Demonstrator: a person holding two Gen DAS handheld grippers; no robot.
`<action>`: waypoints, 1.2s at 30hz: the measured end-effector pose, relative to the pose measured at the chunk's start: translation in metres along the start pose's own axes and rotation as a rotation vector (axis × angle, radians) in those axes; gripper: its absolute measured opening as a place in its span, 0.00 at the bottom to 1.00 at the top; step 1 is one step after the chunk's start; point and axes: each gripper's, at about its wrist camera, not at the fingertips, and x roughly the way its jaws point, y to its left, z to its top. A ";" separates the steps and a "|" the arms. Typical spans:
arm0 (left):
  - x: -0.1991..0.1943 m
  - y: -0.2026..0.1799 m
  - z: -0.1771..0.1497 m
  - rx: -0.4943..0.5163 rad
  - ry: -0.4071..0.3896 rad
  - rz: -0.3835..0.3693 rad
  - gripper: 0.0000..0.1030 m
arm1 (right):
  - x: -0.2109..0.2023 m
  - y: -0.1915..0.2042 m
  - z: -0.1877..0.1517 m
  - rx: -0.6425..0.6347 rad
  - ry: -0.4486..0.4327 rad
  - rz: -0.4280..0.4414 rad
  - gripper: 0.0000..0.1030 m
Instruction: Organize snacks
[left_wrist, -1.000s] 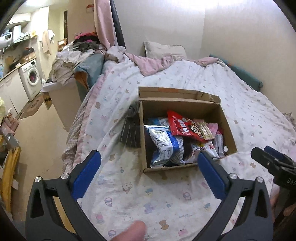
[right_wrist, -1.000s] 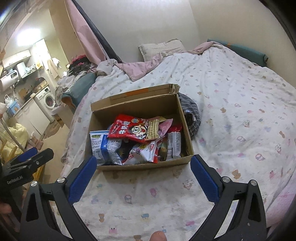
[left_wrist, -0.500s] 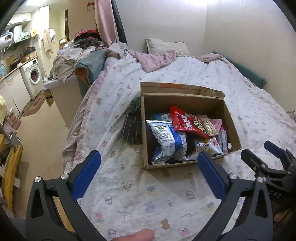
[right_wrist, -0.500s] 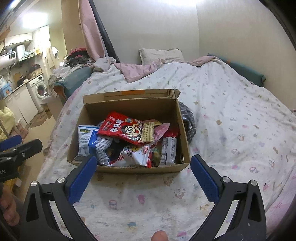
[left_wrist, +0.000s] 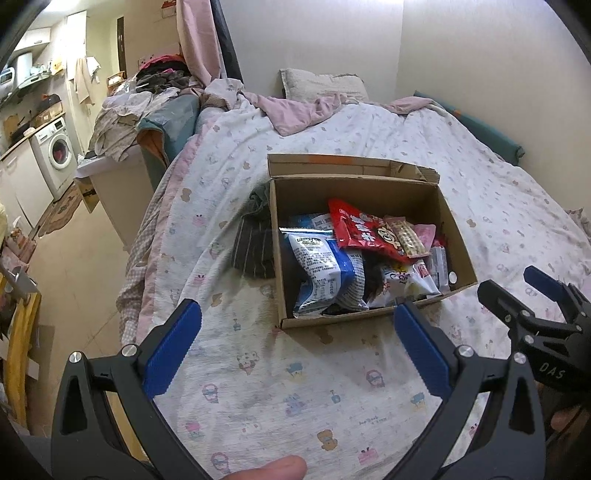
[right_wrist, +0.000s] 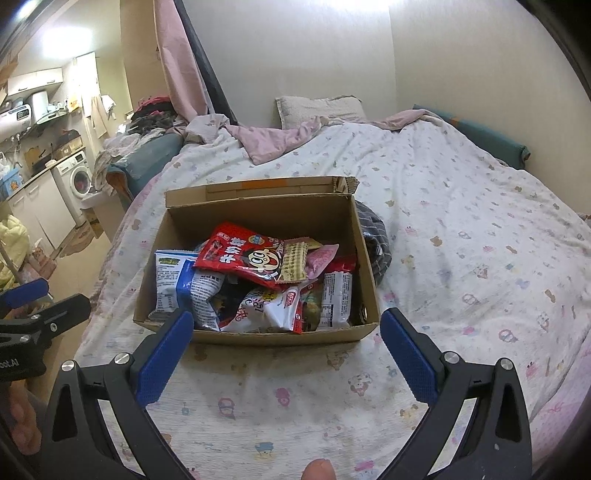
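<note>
Nearest you, both tongs hang over the bedsheet (right_wrist: 295, 387) with nothing in them: your left tongs (left_wrist: 295, 350) are spread wide, and so are your right tongs (right_wrist: 286, 350), each framing the near wall of the cardboard box (right_wrist: 258, 336).

The snacks lie in that box, which sits on the bed: a blue-and-white bag (right_wrist: 177, 284) at the left, a red bag (right_wrist: 243, 254) on top, a checked packet (right_wrist: 293, 264) and a pink one (right_wrist: 321, 258) beside it, and white packets (right_wrist: 273, 306) standing along the near wall. They are heaped loosely, overlapping and tilted. No snack shows on the sheet outside the box. That would fit a box just filled as well as one waiting to be sorted out; you cannot settle which from here.

A dark striped cloth (right_wrist: 375, 243) lies against the box's right side, touching it. The back flap (right_wrist: 258, 188) stands up behind the pile. Farther on are a rumpled pink blanket (right_wrist: 273, 140) and a pillow (right_wrist: 317, 107) by the wall. Nothing blocks your reach from the front.
</note>
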 end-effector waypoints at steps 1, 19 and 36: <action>0.000 0.000 0.000 0.001 -0.001 0.002 1.00 | 0.000 0.000 0.000 -0.001 -0.001 0.000 1.00; 0.000 0.002 -0.002 0.003 0.002 0.007 1.00 | -0.001 0.001 0.000 0.000 0.001 0.002 1.00; 0.000 0.006 0.000 0.010 0.000 0.012 1.00 | -0.001 0.001 0.000 0.002 -0.003 0.006 1.00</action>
